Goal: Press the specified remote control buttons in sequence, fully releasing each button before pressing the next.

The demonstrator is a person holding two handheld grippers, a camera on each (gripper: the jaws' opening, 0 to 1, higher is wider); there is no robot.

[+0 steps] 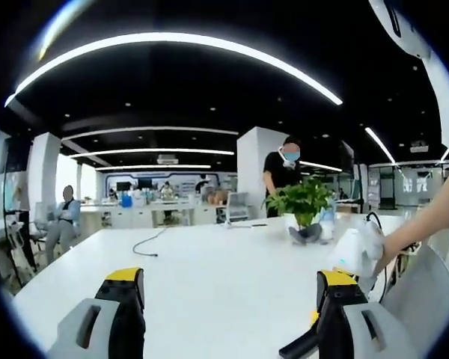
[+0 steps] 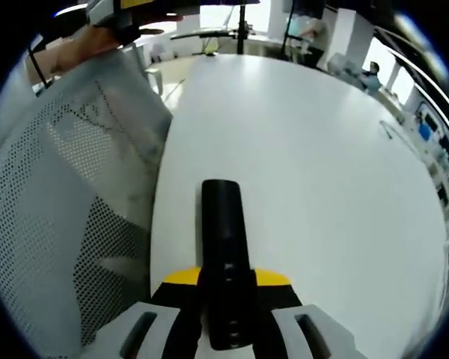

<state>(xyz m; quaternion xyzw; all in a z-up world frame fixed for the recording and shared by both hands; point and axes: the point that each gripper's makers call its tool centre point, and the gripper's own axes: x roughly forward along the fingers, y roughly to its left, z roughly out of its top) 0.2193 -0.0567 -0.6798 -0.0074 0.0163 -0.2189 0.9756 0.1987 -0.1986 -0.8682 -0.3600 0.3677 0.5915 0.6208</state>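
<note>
The right gripper (image 2: 226,295) is clamped on a black remote (image 2: 224,254), which lies along the middle of the right gripper view between the yellow-tipped jaws and points out over the white table (image 2: 322,172). The far end of the remote hangs above the table's near edge. To the left of it stands a mesh chair (image 2: 67,202), its perforated back close to the table edge. At the far left of that view a hand (image 2: 82,41) holds the other gripper.

The left gripper (image 1: 228,299) has its jaws wide apart with nothing between them, hovering over the table (image 1: 209,277). A dark tip, likely the remote (image 1: 299,345), pokes in at the bottom beside the right jaw. On the far right part of the table stands a white pot (image 1: 293,221) with a green plant (image 1: 303,200) in it. A black cable (image 1: 146,244) lies on the far middle of the table. At the right, a forearm (image 1: 423,221) reaches in. Beyond the table a person (image 1: 280,172) in black stands behind the plant, and another person (image 1: 62,221) sits at the far left among office desks.
</note>
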